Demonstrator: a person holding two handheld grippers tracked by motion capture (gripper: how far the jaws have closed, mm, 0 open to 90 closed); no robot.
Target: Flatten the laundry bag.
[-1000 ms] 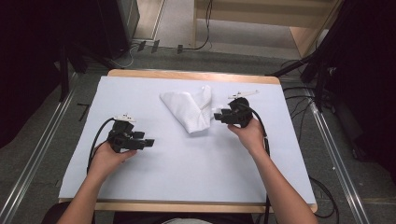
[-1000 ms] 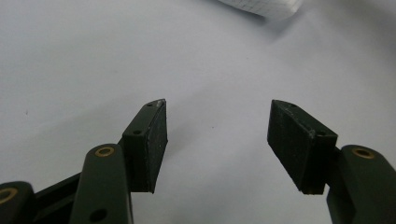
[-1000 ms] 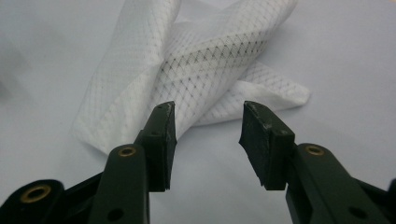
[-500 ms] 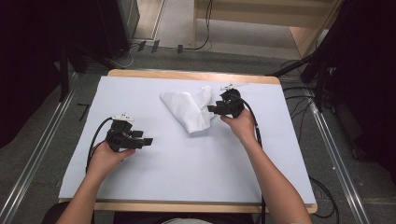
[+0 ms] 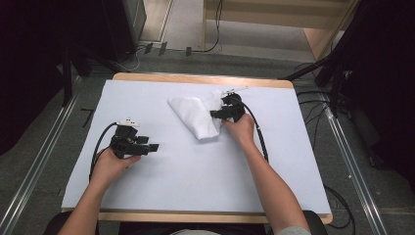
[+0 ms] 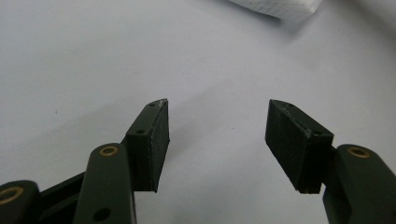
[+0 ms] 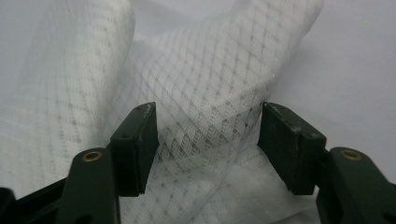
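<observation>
While the white cloth (image 5: 195,115) lies crumpled on the pale sheet (image 5: 205,186) that covers the table (image 5: 195,78), the right gripper (image 5: 219,113) sits at the cloth's right edge, tips pointing into the fabric. Its jaws have just been opening and now stand wide apart. In the right gripper view the cloth (image 7: 201,93), a waffle-patterned weave, rises in folds between and beyond the right gripper's (image 7: 205,140) two black pads (image 7: 144,144); a ridge of fabric runs through the gap, and the far pad looks to be brushing the fold, yet neither pad presses on it, so nothing is held. The hand (image 5: 240,129) behind this gripper rests on the sheet just beside the cloth's near corner.

Well apart from the cloth, toward the person's near left, the left gripper (image 5: 149,147) lies low over the bare sheet, held in the left hand (image 5: 110,164), its cable looping round beside the wrist. In the left gripper view the left gripper's (image 6: 217,135) jaws are spread wide with bare sheet between them, gripping nothing; a corner of the cloth (image 6: 280,7) shows at the upper edge, far ahead of the tips.

The cloth itself sits in the far middle of the sheet, a folded wedge whose narrow end points back toward the person.
</observation>
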